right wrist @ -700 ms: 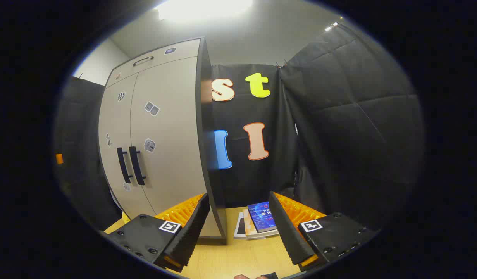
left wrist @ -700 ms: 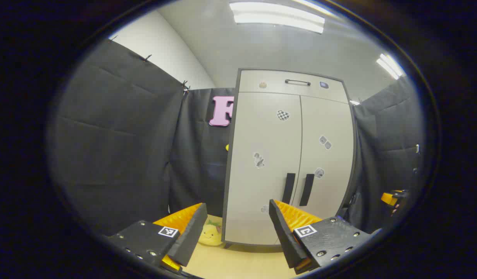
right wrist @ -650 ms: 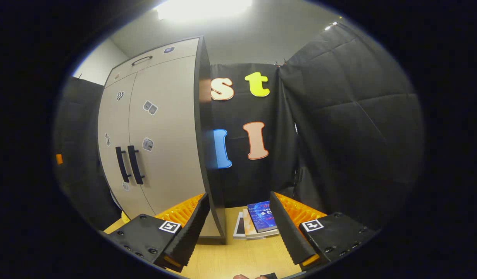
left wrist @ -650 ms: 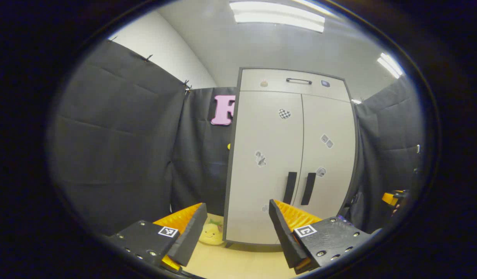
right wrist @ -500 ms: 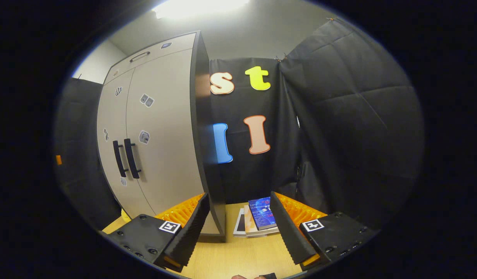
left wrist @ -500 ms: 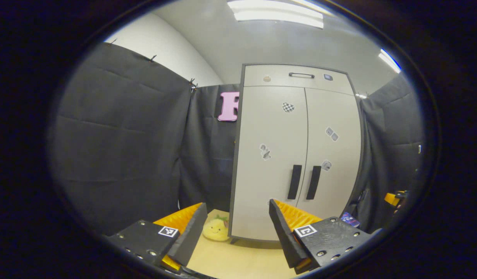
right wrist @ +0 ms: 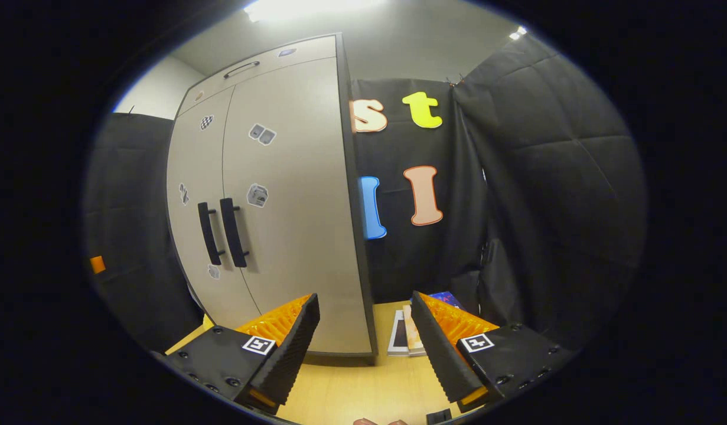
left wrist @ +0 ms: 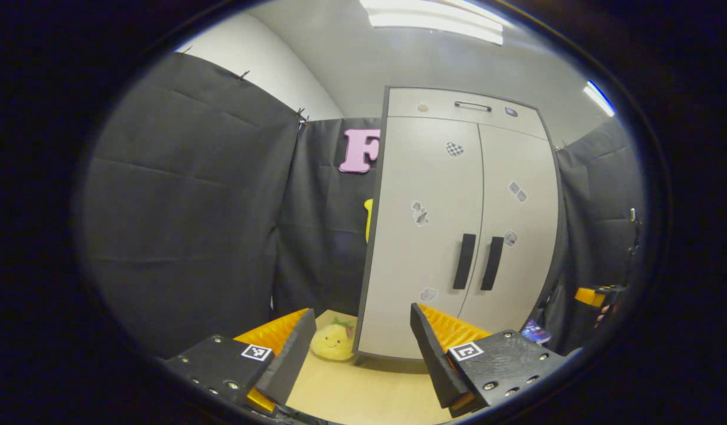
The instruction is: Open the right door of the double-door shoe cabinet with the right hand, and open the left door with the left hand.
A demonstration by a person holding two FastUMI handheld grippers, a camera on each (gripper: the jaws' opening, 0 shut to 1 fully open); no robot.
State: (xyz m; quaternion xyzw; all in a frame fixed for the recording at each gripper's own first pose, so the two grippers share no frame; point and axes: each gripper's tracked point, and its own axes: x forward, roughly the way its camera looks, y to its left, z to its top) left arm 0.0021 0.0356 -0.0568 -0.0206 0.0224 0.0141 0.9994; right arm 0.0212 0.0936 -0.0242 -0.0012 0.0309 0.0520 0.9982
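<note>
Only unreadable stickers (right wrist: 257, 195) on shoe cabinet (right wrist: 292, 195).

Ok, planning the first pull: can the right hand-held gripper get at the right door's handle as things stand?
Probably yes: the right hand-held gripper is open, and nothing stands between it and the right handle, though it sits off to its left.

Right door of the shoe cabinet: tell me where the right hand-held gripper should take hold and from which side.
Grip the right door's handle, the tall dark bar beside the centre seam. It stands off the door on short posts, leaving a gap behind. The right hand-held gripper is open and away from it; probably best to come straight at the front, one finger on each side of the bar's middle.
</note>
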